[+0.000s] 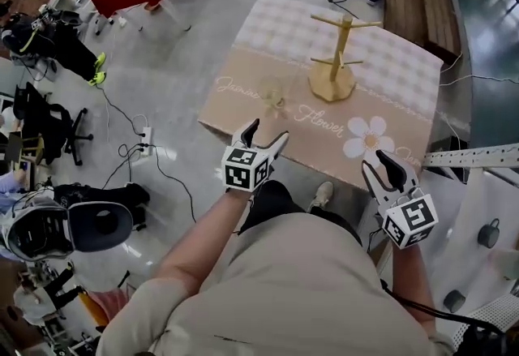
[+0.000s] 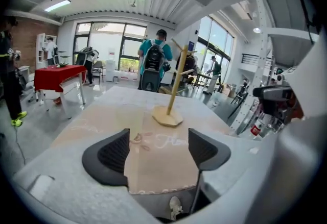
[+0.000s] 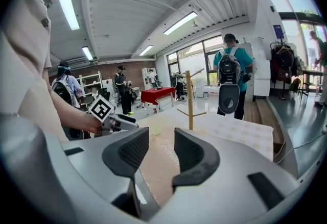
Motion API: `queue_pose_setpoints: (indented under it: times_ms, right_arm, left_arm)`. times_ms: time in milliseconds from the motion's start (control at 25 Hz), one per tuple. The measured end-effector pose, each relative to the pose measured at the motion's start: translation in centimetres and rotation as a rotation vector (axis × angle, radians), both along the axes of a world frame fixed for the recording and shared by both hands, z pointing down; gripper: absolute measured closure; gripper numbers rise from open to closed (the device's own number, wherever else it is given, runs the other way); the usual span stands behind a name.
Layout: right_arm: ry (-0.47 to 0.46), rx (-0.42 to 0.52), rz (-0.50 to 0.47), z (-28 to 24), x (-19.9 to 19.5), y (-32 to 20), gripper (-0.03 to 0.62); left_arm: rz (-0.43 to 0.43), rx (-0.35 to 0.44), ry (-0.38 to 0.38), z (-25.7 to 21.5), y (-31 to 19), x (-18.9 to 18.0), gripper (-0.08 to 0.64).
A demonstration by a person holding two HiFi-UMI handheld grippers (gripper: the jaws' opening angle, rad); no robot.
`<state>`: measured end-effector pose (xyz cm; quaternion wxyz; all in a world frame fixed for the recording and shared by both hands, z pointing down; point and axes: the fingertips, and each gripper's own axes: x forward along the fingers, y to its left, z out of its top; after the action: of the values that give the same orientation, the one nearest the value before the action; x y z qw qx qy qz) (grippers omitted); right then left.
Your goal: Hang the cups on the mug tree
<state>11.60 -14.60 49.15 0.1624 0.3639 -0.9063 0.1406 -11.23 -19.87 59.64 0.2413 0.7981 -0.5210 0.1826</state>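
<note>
Head view: the task has not visibly begun. The mug tree point(image 1: 336, 62) stands bare on the table point(image 1: 243, 123); no peg carries a cup.

**Step in hand (judged):** approach before the first pick-up. Both tools are held at the table's near edge, on the person's side of the mug tree and well apart from it.

**Tongs:**
- Left gripper point(image 1: 268, 130): the left gripper view shows its jaws apart with only tablecloth between them. It holds nothing.
- Right gripper point(image 1: 379, 166): the right gripper view shows its jaws apart and also empty.

**Task items:**
- A single glass cup point(image 1: 272, 95) stands on the cloth, to the left of the mug tree and nearer the person, apart from its base. It lies almost straight ahead of the left gripper.
- A dark mug point(image 1: 488, 233) rests on a white surface off the table, far to the near right of the mug tree. Whether it belongs to the task cannot be told.

**Next move (judged):** carry the left gripper forward to the glass cup, close on its wall or rim, and turn the handle outward so that it can slide over a peg.

**Materials and shapes:**
- Mug tree: pale wood, with a slim upright post, thin upward-slanted pegs and a flat many-sided base. It looks light, so a sideways push could shift it.
- Glass cup: clear and smooth, so likely slippery under the pads. Its handle cannot be made out.
- Tablecloth point(image 1: 268, 30): soft fabric, checked beyond the mug tree and plain beige with script and a daisy print in front of it.
- Jaw pads: dark, curved and ribbed.
</note>
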Motion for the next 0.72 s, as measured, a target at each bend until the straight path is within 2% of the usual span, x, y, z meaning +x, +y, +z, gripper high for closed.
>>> queue_pose_setpoints:
  times_ms: [160, 320, 520, 720]
  right_arm:
    - [0.01, -0.028, 0.012, 0.7, 1.0, -1.6, 0.439]
    - [0.007, -0.033, 0.08, -0.1, 1.7, -3.5, 0.439]
    - [0.04, -0.052, 0.152, -0.8, 1.4, -4.4, 0.439]
    - [0.053, -0.072, 0.207, -0.2, 1.1, -5.6, 0.439]
  left_arm:
    - [-0.092, -0.031, -0.028, 2.6, -3.9, -2.3, 0.176]
    - [-0.116, -0.024, -0.098, 5.6, -7.8, -4.1, 0.143]
    - [-0.062, -0.053, -0.173, 9.7, -10.9, -4.8, 0.129]
    - [0.019, -0.035, -0.217, 10.8, -12.8, -4.3, 0.13]
